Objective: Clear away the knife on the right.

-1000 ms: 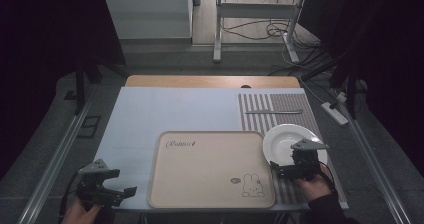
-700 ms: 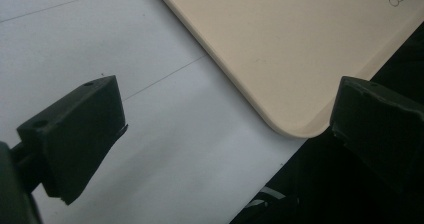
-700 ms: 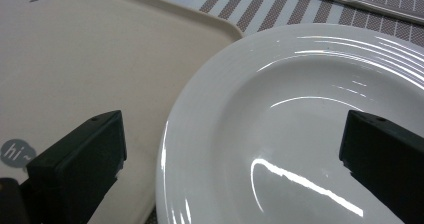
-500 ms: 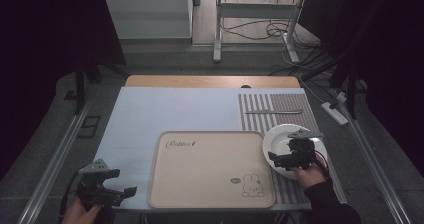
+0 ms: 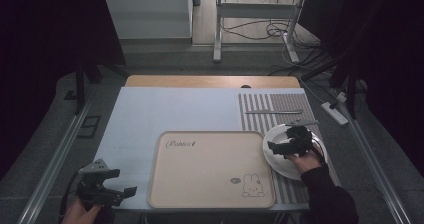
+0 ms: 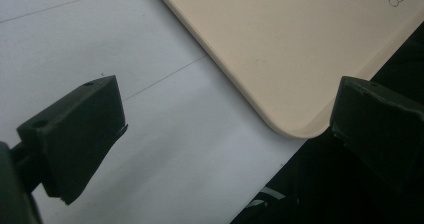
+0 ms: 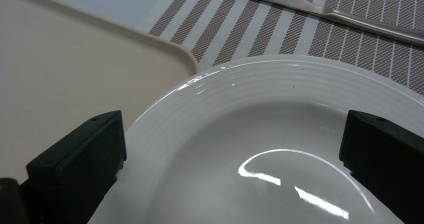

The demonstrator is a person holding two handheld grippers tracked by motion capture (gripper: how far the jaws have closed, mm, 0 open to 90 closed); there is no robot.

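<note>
A white plate (image 5: 280,165) lies on the striped placemat (image 5: 280,101) at the right, just beside the beige tray (image 5: 210,169) with a rabbit drawing. My right gripper (image 5: 277,149) hangs over the plate, open; in the right gripper view the plate (image 7: 260,134) spreads between and beyond the two jaws of the gripper (image 7: 230,159), with nothing held. My left gripper (image 5: 124,181) stands open near the table's front left corner. In the left gripper view the gripper (image 6: 227,129) faces the tray's near corner (image 6: 280,59) over the pale table mat (image 6: 125,84).
A knife (image 5: 274,112) lies on the striped placemat behind the plate, and a second utensil (image 5: 300,122) lies closer to it. The knife (image 7: 320,9) crosses the top of the right gripper view. The pale mat (image 5: 175,114) covers the table's left and middle.
My right gripper has moved forward and left from the plate's near edge to a spot over the plate. The left gripper has stayed in place.
</note>
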